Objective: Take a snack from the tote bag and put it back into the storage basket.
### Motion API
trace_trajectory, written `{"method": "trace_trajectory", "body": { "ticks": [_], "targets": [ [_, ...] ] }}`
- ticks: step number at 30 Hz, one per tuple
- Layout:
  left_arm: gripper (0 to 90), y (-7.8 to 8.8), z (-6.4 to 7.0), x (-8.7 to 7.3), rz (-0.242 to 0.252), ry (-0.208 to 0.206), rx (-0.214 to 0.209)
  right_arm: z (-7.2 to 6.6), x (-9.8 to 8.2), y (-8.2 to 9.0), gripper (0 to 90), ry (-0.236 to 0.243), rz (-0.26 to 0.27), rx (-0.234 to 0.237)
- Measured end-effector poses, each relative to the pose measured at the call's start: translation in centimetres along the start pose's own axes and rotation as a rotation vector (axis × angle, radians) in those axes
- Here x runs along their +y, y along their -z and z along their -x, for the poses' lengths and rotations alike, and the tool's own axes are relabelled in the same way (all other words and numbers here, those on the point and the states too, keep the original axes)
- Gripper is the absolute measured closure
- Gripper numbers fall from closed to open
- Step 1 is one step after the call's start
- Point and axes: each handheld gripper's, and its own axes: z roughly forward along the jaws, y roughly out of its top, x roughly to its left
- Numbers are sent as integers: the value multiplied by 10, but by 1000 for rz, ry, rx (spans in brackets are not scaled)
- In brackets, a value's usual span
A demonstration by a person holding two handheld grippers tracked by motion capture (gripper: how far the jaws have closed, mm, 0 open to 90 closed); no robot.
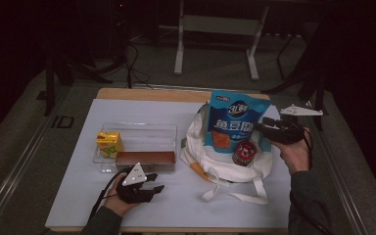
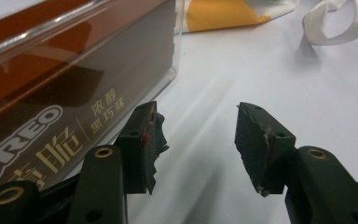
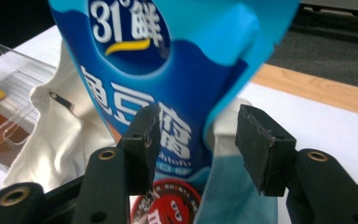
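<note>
A blue snack bag (image 1: 235, 122) stands upright on a white tote bag (image 1: 215, 161), with a red can (image 1: 244, 152) at its foot. My right gripper (image 1: 260, 128) reaches in from the right at the bag's edge. In the right gripper view the gripper (image 3: 198, 112) is open, and the blue bag's (image 3: 168, 70) right edge lies between the jaws without being pinched. The red can (image 3: 168, 205) sits just below. My left gripper (image 1: 157, 182) rests near the front edge, open and holding nothing (image 2: 196, 112), beside a brown Oreo box (image 2: 51, 116).
A clear plastic bin (image 1: 137, 128) at the left holds a yellow juice box (image 1: 108, 143) and the Oreo box (image 1: 146, 157). The tote's straps (image 1: 235, 193) trail toward the front. A white mat (image 1: 127, 110) covers the wooden table (image 1: 147, 94).
</note>
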Motion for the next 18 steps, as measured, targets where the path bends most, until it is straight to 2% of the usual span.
{"method": "trace_trajectory", "body": {
  "ticks": [4, 9, 18],
  "targets": [
    [492, 0, -1, 0, 0, 2, 4, -2, 7, -3, 484, 11, -4, -13],
    [489, 0, -2, -1, 0, 10, 1, 0, 10, -7, 479, -2, 1, -17],
    [490, -2, 0, -1, -10, 1, -1, 4, 14, -16, 484, -30, 11, 11]
  ]
}}
